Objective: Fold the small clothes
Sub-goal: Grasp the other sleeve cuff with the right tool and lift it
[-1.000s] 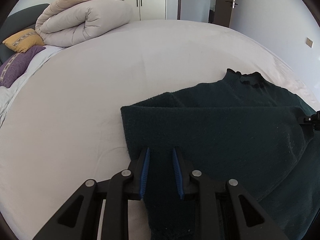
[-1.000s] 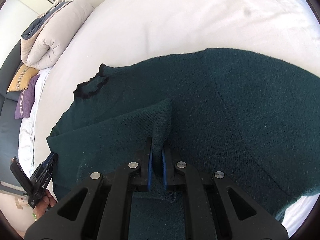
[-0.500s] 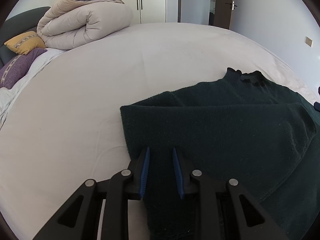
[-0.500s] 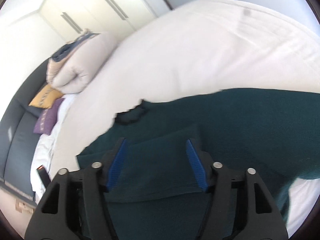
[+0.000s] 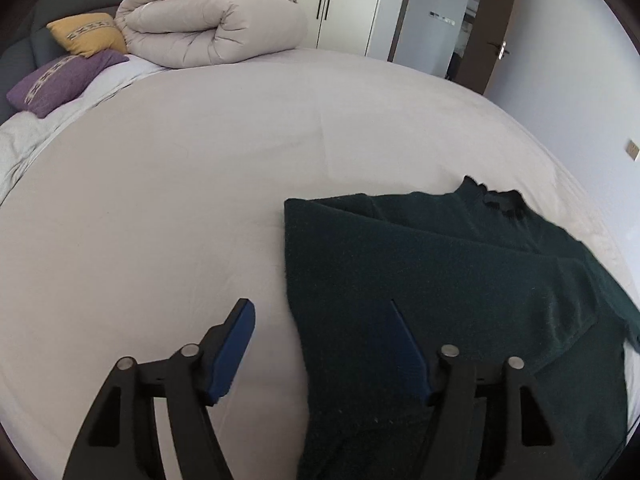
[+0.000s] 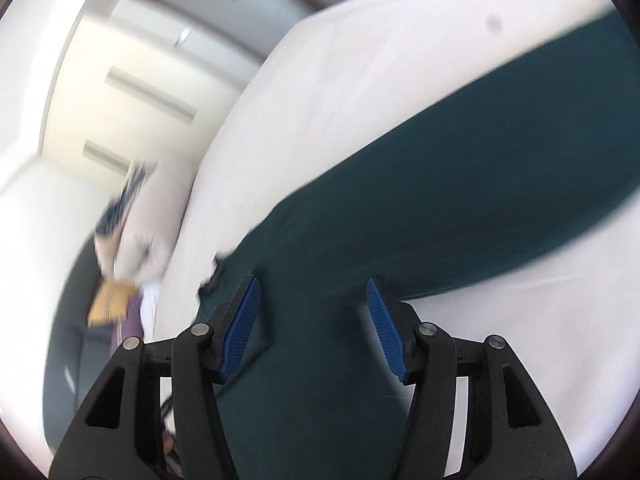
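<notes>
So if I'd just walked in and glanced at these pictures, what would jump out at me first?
Probably the dark green sweater spread on the pale bed sheet, its collar toward the far edge and one side folded over. Next, the blue-padded left gripper in the foreground, open, straddling the sweater's near left edge. At the head of the bed sit a rolled beige duvet and, left of it, yellow and purple cushions.

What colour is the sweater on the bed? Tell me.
Dark green sweater, with a darker frilled collar; the left wrist view shows it best.
</notes>
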Available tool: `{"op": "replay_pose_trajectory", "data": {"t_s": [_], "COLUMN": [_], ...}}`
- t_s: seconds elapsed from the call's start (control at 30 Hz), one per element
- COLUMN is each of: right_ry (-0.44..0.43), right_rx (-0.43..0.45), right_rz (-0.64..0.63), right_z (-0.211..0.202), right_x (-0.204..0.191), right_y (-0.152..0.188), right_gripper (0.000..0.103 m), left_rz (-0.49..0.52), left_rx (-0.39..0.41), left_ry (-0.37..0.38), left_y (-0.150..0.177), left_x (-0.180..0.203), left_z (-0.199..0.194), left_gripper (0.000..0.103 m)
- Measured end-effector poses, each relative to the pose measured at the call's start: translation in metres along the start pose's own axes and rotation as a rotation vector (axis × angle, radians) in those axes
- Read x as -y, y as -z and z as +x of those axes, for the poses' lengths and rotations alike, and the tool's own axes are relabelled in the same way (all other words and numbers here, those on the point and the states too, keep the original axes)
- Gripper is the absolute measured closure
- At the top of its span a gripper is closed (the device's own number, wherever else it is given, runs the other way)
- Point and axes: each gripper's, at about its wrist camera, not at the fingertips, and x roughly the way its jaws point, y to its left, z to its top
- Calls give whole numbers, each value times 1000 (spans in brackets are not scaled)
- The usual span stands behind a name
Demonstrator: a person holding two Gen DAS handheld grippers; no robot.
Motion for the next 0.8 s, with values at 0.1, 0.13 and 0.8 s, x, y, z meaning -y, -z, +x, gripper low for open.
{"op": "replay_pose_trajectory", "data": {"t_s": [0.1,0.13,0.8], "right_ry": [52,71,-64], "right_rx": [129,164,384], "right_rz": [177,243,604], "right_z": [-73,-92,-141], "right_x": [76,100,198], "right_y": [-19,-22,-45], "right_gripper": [46,43,51], "left_rz": [-2,6,-49], "left_rx": [20,27,-166], "left_ry": [52,72,398], "left_y": [3,4,51], "left_x": [16,24,137], "left_z": [-26,-35,-39], "left_gripper": [30,29,21]}}
